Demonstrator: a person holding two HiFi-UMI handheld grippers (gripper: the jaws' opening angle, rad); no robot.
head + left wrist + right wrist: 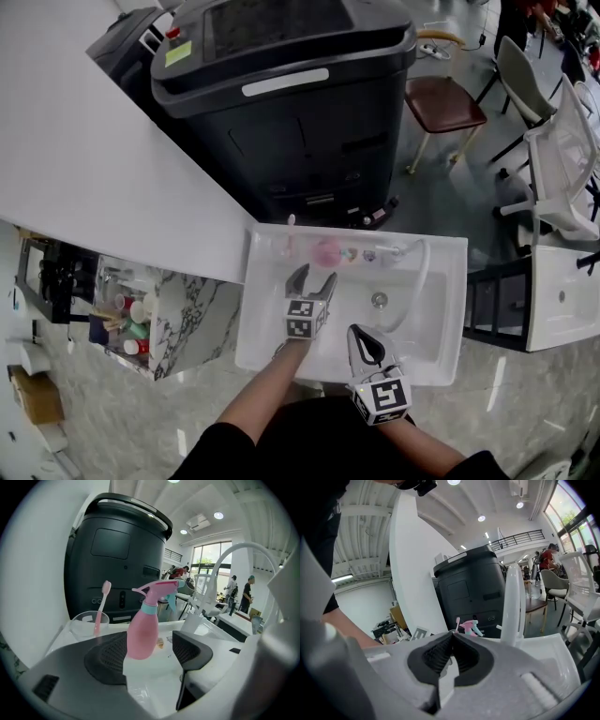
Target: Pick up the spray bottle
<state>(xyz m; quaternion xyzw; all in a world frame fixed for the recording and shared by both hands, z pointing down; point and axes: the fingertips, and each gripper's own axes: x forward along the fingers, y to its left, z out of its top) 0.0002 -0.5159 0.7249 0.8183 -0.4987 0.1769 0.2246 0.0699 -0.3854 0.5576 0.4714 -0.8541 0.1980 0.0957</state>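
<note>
Spray bottle (pixel 142 631), rounded pink plastic, left gripper (pixel 315 276), ribbed fingers (pixel 110 657) apart

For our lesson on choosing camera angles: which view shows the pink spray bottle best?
The left gripper view: the spray bottle stands large and sharp, upright, trigger and collar clear. The head view shows only a small pink blob on the sink's back ledge; the right gripper view shows just its top, tiny.

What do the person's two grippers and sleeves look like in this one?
The left gripper and right gripper each have a grey body, black ribbed pads and a white cube bearing black square markers. The person wears black sleeves, forearms bare.
</note>
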